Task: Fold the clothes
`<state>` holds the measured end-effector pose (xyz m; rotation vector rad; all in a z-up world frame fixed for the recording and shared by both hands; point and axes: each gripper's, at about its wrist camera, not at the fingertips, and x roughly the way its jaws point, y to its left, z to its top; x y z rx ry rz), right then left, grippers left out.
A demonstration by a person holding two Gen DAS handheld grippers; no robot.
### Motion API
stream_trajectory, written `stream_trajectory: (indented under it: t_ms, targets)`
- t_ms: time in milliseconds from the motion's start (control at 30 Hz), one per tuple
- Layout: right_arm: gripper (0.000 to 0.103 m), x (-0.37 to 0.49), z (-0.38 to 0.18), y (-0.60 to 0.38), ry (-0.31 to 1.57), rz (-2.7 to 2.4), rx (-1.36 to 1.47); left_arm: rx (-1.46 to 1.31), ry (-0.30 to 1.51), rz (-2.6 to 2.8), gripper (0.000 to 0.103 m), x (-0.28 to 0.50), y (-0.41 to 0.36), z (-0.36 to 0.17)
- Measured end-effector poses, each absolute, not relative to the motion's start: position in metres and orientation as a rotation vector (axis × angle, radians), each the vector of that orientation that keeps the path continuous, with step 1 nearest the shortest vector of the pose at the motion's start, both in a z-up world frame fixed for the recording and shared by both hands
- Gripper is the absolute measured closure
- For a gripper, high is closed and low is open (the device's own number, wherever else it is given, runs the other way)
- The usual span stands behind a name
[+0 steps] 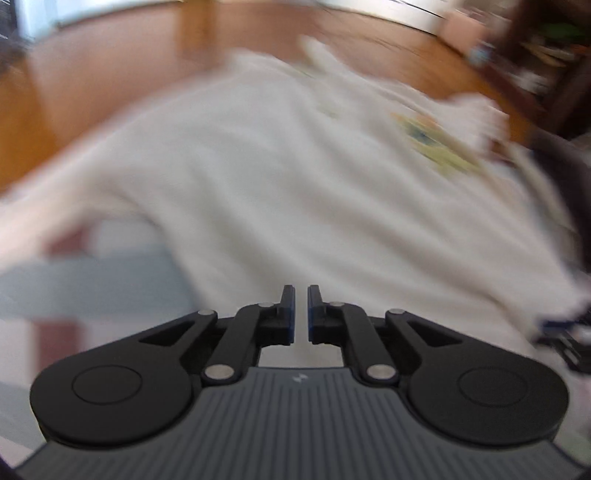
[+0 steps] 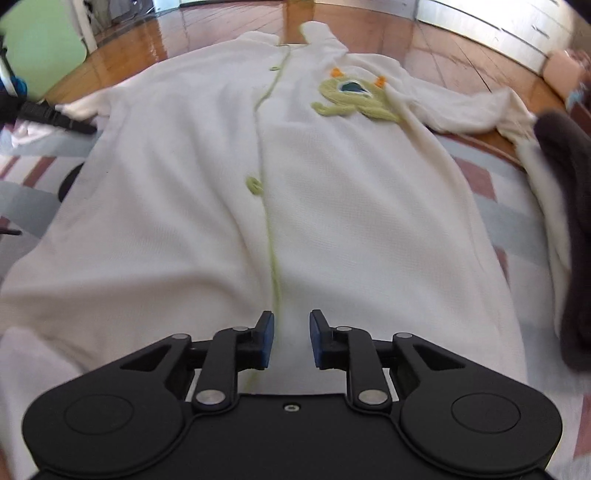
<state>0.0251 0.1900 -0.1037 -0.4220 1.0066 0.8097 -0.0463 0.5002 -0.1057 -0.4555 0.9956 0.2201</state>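
A cream children's robe (image 2: 207, 192) lies spread flat, front up, with green trim down the middle, a green button (image 2: 254, 184) and a green monster patch (image 2: 354, 98) on the chest. One sleeve (image 2: 476, 109) stretches out to the right. My right gripper (image 2: 291, 332) hovers just above the robe's near hem, jaws a little apart with nothing between them. The left wrist view is blurred by motion; the robe (image 1: 280, 184) fills it, and my left gripper (image 1: 301, 299) is over its near edge, jaws almost together with a narrow empty gap.
The robe lies on a striped rug (image 2: 491, 206) over a wooden floor (image 2: 229, 26). A dark garment (image 2: 569, 206) lies at the right. Black equipment (image 2: 51, 114) sits at the left. White cabinets (image 2: 498, 26) stand at the back right.
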Motion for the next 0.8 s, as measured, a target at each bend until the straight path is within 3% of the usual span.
stream_trajectory:
  t_ms: [167,367,533,600,800]
  targets:
    - [0.076,0.025,-0.090,0.127,1.035,0.784,-0.297,-0.479,1.162,0.031,0.087,-0.045,0.463,-0.129]
    - [0.072,0.025,-0.080,0.081,0.958,0.630,-0.324,-0.427,1.286,0.046,0.089,-0.065,0.456,-0.137]
    - [0.072,0.039,-0.088,0.050,0.959,0.541,-0.359,-0.263,1.074,-0.031,0.089,-0.041,0.440,-0.092]
    - [0.072,0.043,-0.098,0.049,0.975,0.544,-0.383,-0.189,1.007,-0.093,0.083,-0.023,0.423,-0.073]
    - [0.071,0.042,-0.115,0.057,0.936,0.545,-0.521,-0.175,0.994,-0.150,0.079,0.051,0.378,-0.080]
